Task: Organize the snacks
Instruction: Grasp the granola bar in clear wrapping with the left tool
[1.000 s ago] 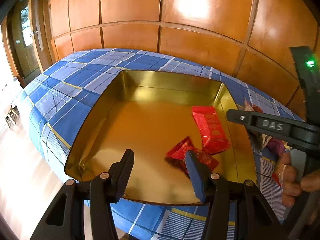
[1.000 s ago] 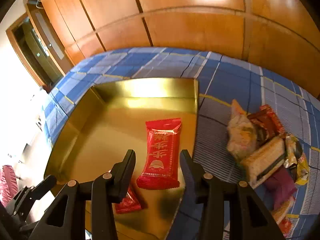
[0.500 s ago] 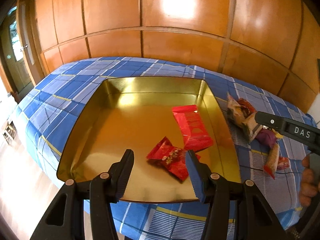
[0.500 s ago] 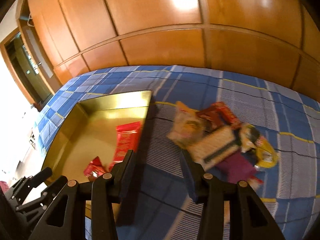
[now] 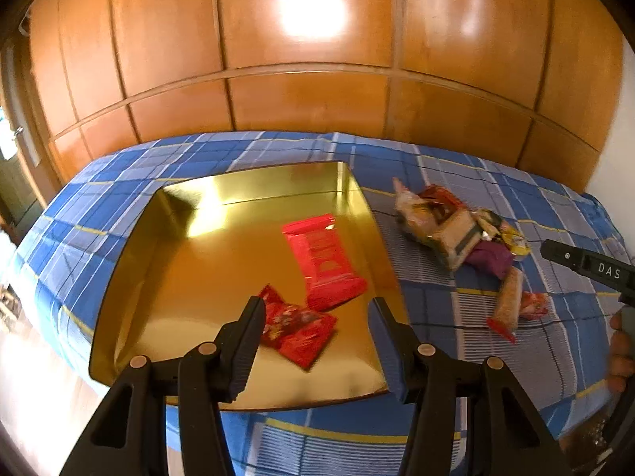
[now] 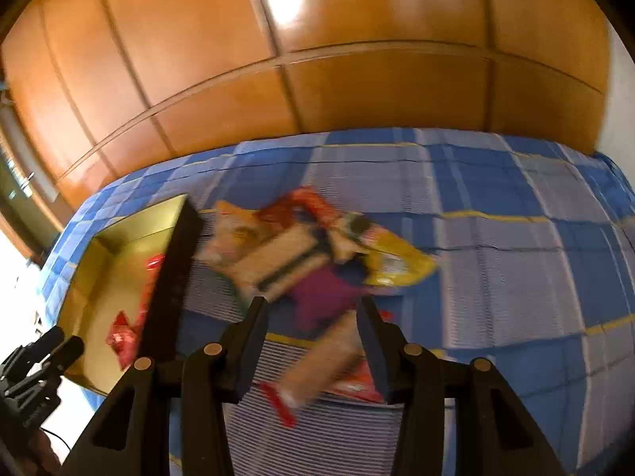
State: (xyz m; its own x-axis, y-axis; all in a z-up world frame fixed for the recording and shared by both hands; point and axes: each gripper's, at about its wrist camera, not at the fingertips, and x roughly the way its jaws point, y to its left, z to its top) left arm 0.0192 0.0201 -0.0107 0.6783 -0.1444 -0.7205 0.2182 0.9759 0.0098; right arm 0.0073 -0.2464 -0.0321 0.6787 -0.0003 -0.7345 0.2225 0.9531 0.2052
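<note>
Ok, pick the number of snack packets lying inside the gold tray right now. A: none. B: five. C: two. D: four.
C: the left wrist view shows only a long red packet and a smaller red packet inside the gold tray; the remaining snacks lie on the blue cloth outside it.

Tray (image 5: 131,277): gold, mirror-glossy. Long packet (image 5: 323,261) ahead of the left tongs (image 5: 317,341): red with paler red print. Small packet (image 5: 295,327) between their fingers: red, multicoloured print. Cloth (image 5: 456,309): blue plaid, white and yellow lines. Pile ahead of the right tongs (image 6: 311,347): purple pack (image 6: 317,297), yellow pack (image 6: 397,261), tan pack (image 6: 285,263). Wall panels (image 5: 317,79): glossy orange-brown wood. Both tongs: black.
</note>
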